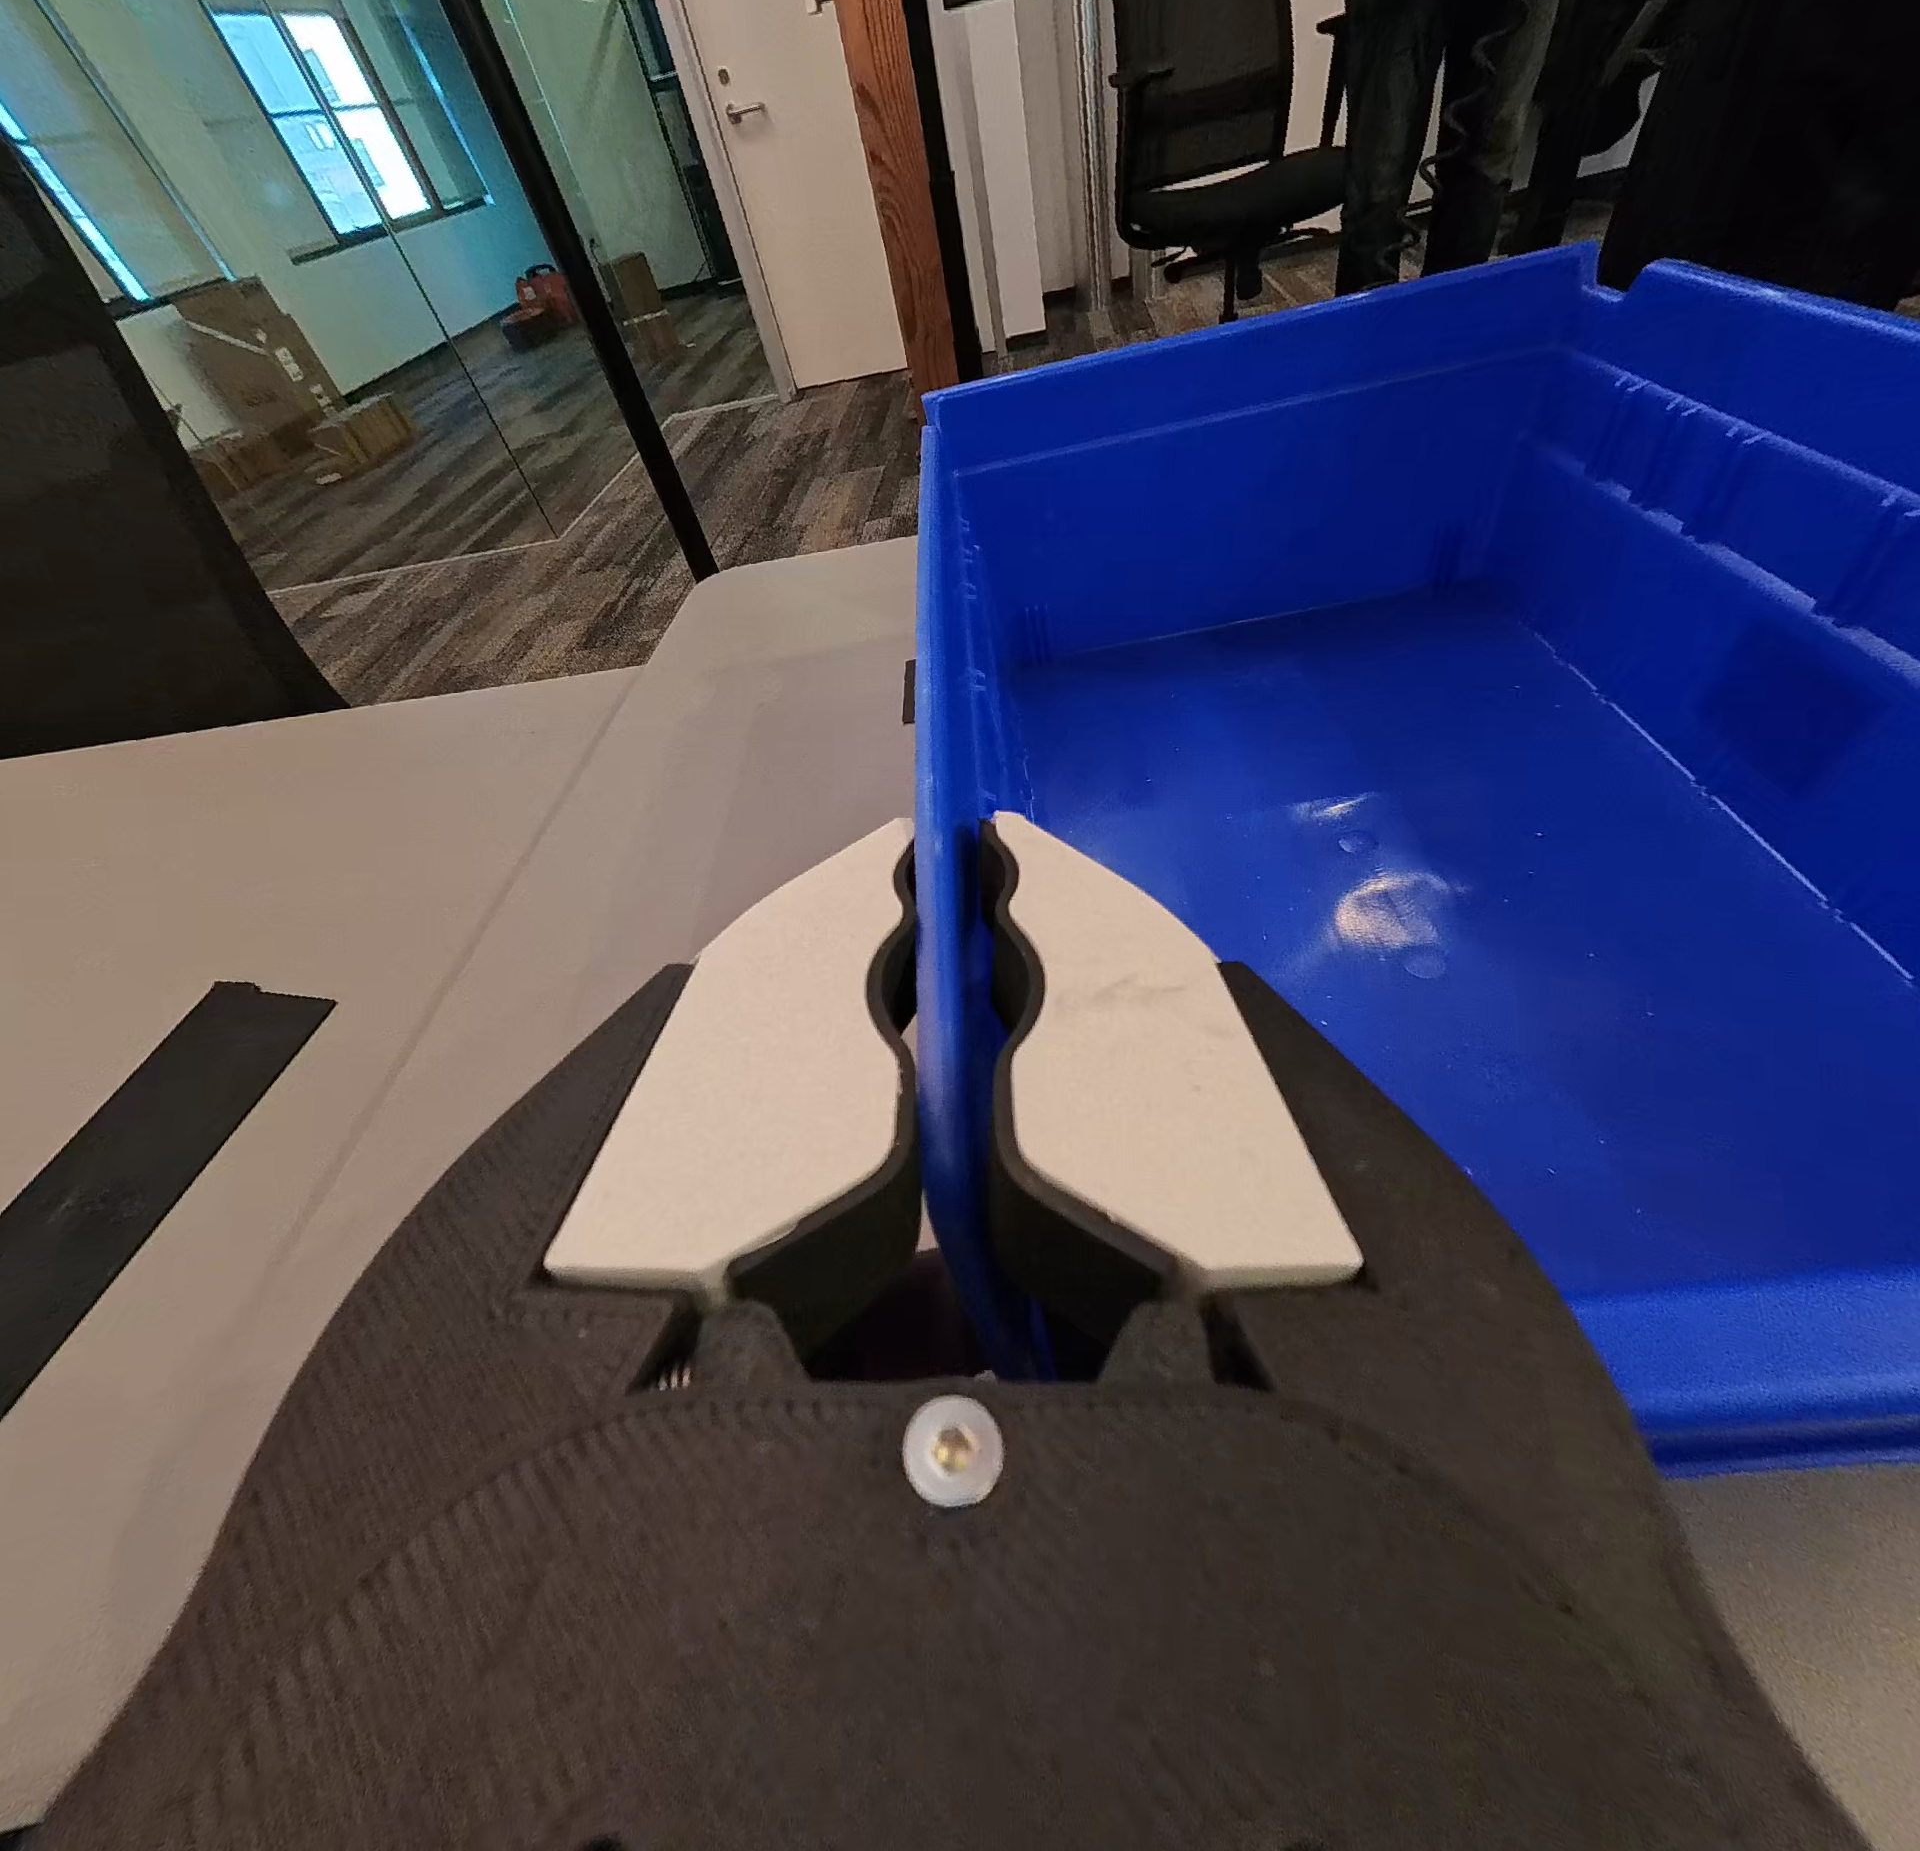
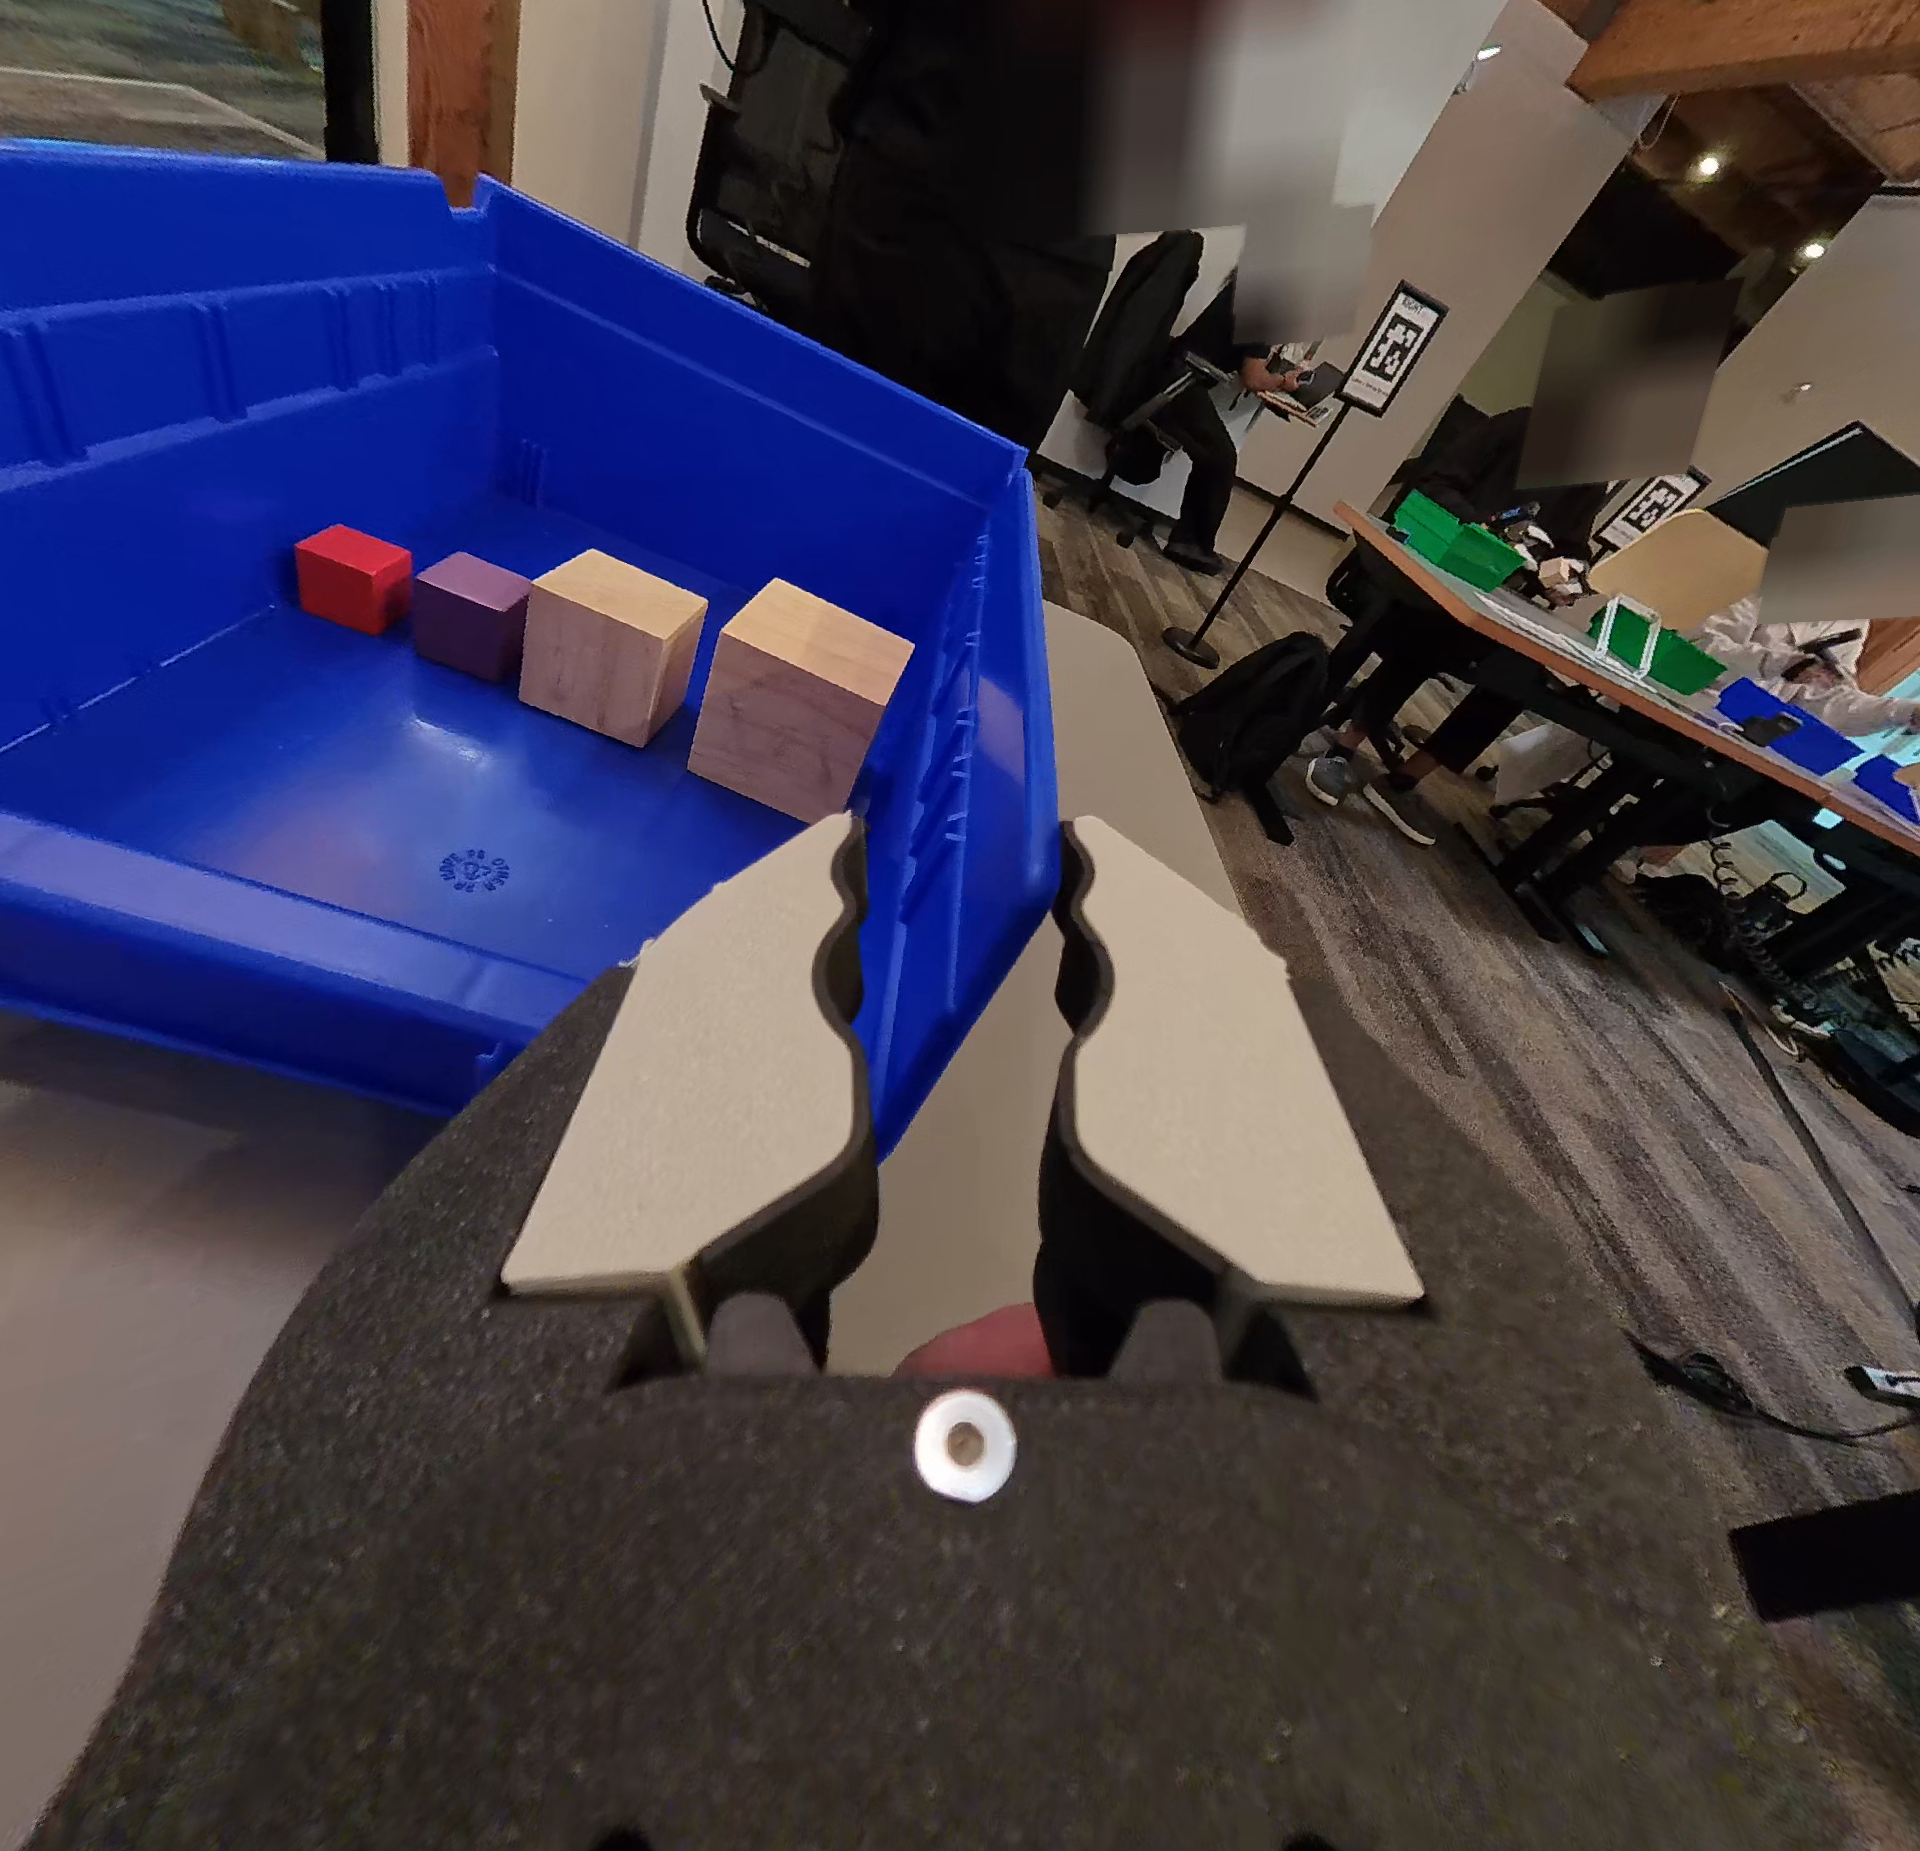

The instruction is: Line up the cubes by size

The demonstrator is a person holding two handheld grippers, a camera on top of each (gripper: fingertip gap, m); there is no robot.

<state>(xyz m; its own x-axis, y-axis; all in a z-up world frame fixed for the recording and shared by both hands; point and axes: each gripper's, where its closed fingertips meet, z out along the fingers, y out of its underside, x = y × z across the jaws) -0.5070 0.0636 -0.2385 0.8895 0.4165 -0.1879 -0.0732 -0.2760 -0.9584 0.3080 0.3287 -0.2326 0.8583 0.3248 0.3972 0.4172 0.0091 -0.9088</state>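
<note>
Left fingers (image 1: 1091,980) clamp the bin (image 1: 1403,866) wall; right fingers (image 2: 727,1022) straddle its opposite wall, released. Inside: red cube (image 2: 351,577), purple cube (image 2: 470,615), two wooden cubes (image 2: 608,643). Embossed stamp (image 2: 474,871) on floor.

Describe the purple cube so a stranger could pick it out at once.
Find the blue plastic bin on the grey table. Four cubes stand in a row on its floor, running from small to large. The purple cube is second from the small end, between the slightly smaller red cube and a bigger plain wooden cube; it is the only purple one.
</note>
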